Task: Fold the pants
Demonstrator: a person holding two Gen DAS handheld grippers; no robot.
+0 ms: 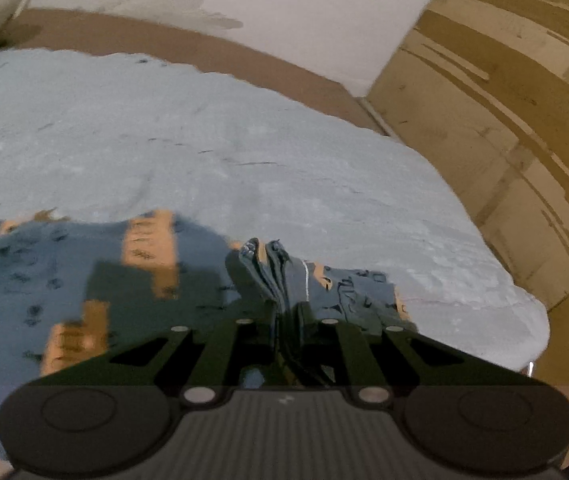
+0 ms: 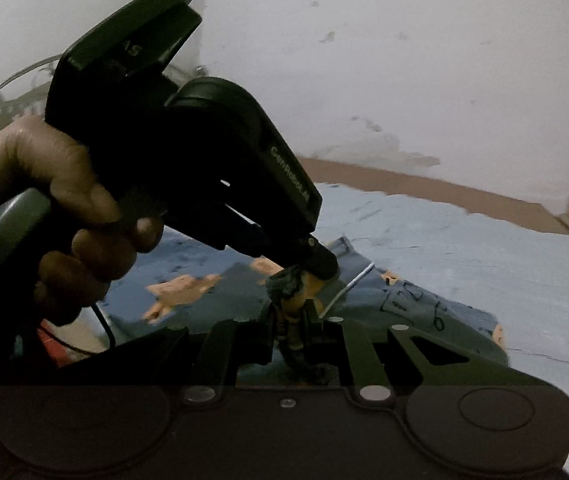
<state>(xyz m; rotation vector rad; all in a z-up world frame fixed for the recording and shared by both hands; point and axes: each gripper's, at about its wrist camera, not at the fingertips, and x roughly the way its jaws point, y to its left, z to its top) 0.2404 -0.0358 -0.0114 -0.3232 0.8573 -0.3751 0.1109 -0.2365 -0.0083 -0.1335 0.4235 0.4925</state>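
A: Where are the pants (image 1: 96, 280)?
B: Spread on the pale blue sheet (image 1: 244, 128), filling the left camera's view from 6 to 9 o'clock.
A: And the left gripper (image 1: 284, 312)?
B: Its fingers are nearly together, pinching a bunched edge of the pants.
A: The right gripper (image 2: 294, 320)?
B: Also narrow, clamped on a fold of the pants; a hand (image 2: 64, 200) holds the left tool at its 10 o'clock.

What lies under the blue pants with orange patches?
The pants lie on a pale blue bedsheet, which shows all around them. What is beneath that sheet stays hidden.
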